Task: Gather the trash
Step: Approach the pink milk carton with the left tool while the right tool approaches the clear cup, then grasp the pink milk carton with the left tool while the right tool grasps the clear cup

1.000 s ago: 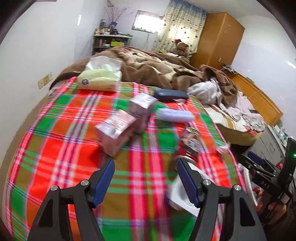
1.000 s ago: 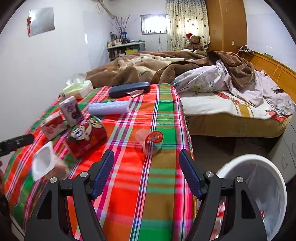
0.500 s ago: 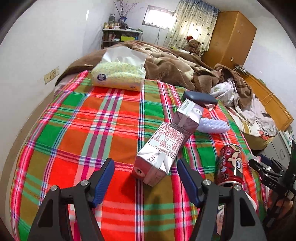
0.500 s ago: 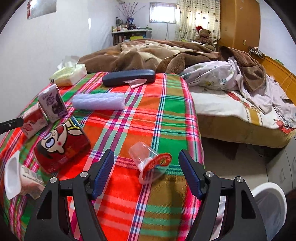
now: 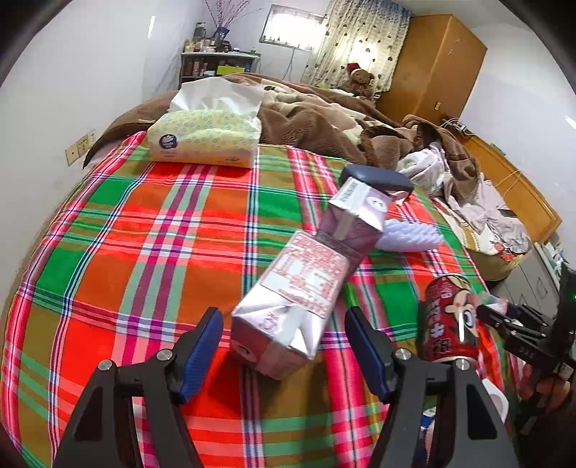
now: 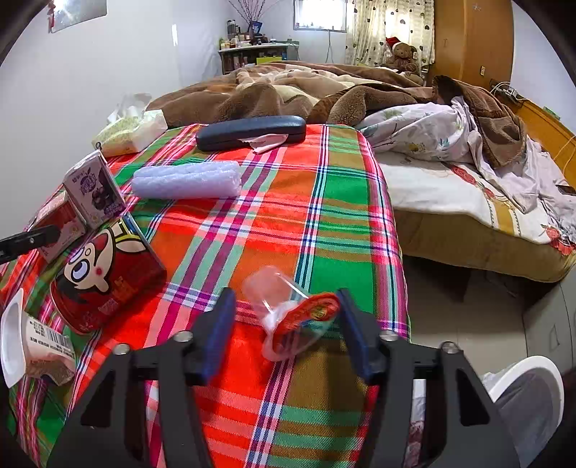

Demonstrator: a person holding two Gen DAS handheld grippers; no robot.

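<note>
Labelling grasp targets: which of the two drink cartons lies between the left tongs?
The pink-and-silver carton, lying on its side between the open left tongs; the purple carton stands behind it.

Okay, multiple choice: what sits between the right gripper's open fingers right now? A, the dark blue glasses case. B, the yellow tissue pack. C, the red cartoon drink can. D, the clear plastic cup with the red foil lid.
D: the clear plastic cup with the red foil lid lies on its side between the open fingers of the right gripper, not yet clamped.

Bright daylight from the far window (image 5: pixel 292 30) and curtain (image 6: pixel 392 27) — blown out there. Soft shadows, strong fisheye bending, dark corners — slight motion blur on the jelly cup (image 6: pixel 291 320).
</note>
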